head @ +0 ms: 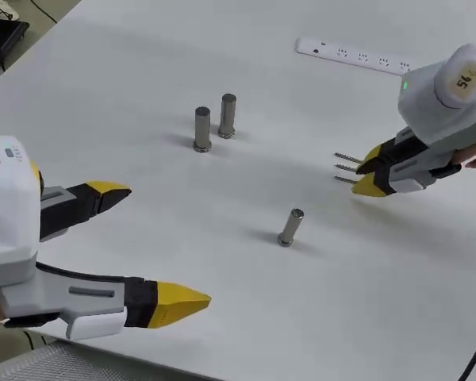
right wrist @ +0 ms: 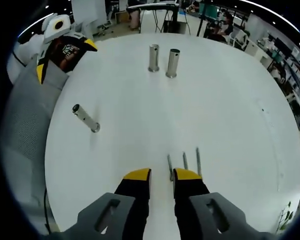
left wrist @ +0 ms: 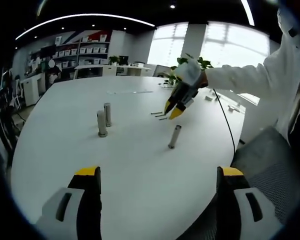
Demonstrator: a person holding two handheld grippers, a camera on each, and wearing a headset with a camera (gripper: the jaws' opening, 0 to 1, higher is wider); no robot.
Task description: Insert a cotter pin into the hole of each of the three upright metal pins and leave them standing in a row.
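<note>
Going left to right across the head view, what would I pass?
left gripper → front metal pin → rear metal pin → lone metal pin → cotter pins → right gripper

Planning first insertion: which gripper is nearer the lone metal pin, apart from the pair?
Right, it seems. The right gripper, holding cotter pins, is close beside the lone metal pin; the left gripper is farther off, on the person's side.

table (head: 143, 63) spreading white and wide | white power strip (head: 357, 55) lying flat near the table's far edge, sockets facing up | grey mesh chair (left wrist: 270, 155) standing just off the table's near edge | leafy green plant (left wrist: 205, 62) showing beyond the table's far edge
</note>
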